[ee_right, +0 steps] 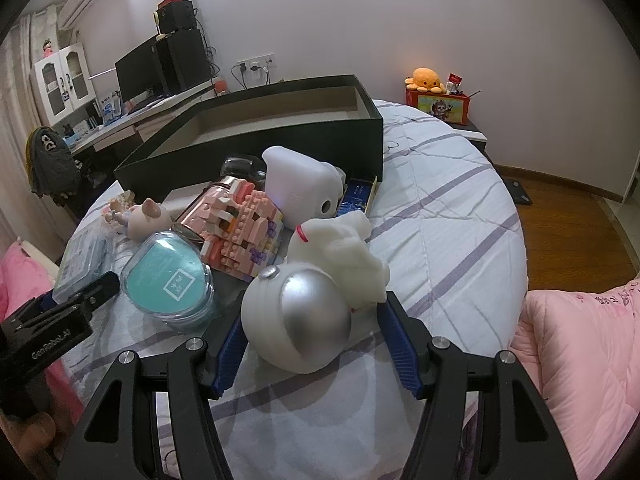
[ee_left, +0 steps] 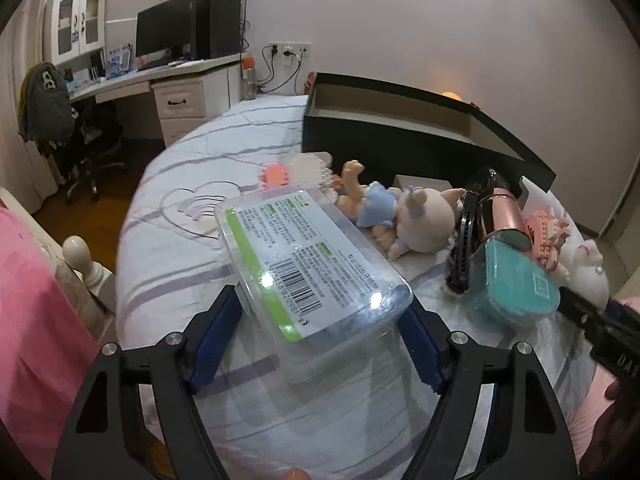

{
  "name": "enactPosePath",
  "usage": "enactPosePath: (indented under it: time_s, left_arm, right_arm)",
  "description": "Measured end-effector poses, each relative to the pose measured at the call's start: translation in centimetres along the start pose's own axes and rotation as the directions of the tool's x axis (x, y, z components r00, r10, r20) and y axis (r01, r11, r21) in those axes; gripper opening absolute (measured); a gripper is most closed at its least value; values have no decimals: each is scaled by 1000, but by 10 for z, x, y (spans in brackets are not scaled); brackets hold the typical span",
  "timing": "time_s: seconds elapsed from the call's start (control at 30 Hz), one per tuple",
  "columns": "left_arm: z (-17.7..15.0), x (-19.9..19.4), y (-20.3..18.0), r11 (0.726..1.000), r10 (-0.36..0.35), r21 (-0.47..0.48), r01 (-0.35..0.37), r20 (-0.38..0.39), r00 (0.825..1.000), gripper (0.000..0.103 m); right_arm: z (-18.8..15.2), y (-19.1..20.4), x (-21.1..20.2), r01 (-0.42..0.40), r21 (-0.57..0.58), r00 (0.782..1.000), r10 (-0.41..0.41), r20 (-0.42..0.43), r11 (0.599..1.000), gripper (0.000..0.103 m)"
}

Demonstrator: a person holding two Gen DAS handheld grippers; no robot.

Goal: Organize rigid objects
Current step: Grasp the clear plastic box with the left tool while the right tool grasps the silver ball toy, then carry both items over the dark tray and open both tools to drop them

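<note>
A clear plastic box with a green-edged label point(ee_left: 312, 264) lies on the striped bed between the blue pads of my left gripper point(ee_left: 320, 312); the jaws stand wide and do not visibly press it. A silver and white round object point(ee_right: 298, 320) lies between the pads of my right gripper point(ee_right: 310, 320), whose jaws are also wide. A big open black box point(ee_right: 280, 128) stands behind the pile; it also shows in the left wrist view point(ee_left: 400, 136). Between them lie a teal case point(ee_right: 172, 280), a pink brick model point(ee_right: 244, 232) and a pig doll point(ee_left: 408, 220).
A white soft toy point(ee_right: 352, 248), a white device point(ee_right: 300, 188) and a black and rose-gold hair tool point(ee_left: 480, 220) crowd the pile. Pink quilt point(ee_right: 580, 360) lies at the right. A desk with monitor point(ee_left: 168, 40) stands beyond the bed. The left gripper shows in the right wrist view point(ee_right: 60, 320).
</note>
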State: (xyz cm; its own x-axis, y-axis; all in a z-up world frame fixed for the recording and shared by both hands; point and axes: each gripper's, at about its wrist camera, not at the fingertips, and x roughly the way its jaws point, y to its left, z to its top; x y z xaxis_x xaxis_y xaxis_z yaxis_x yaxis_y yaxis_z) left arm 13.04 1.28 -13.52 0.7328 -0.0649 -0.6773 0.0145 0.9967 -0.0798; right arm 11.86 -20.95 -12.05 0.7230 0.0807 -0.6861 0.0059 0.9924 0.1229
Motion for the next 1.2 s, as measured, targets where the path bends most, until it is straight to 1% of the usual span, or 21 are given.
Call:
enactPosePath:
  time_s: [0.27, 0.5, 0.97, 1.1, 1.2]
  left_arm:
    - [-3, -16, 4, 999, 2, 35, -2, 28, 1000, 78]
    - [3, -28, 0, 999, -22, 49, 19, 48, 999, 78]
    - [17, -43, -9, 997, -34, 70, 29, 80, 996, 78]
    - [25, -47, -15, 996, -44, 81, 37, 82, 996, 78]
    - [38, -53, -21, 995, -53, 93, 45, 91, 994, 78]
  right_arm:
    - [-2, -4, -14, -11, 19, 1000, 10, 23, 1000, 63]
    - [-1, -6, -24, -17, 24, 999, 16, 31, 1000, 63]
    - [8, -4, -36, -38, 25, 997, 37, 61, 999, 62]
    - [15, -3, -44, -47, 23, 996, 46, 78, 999, 62]
    - [26, -1, -53, -59, 17, 994, 57, 96, 998, 62]
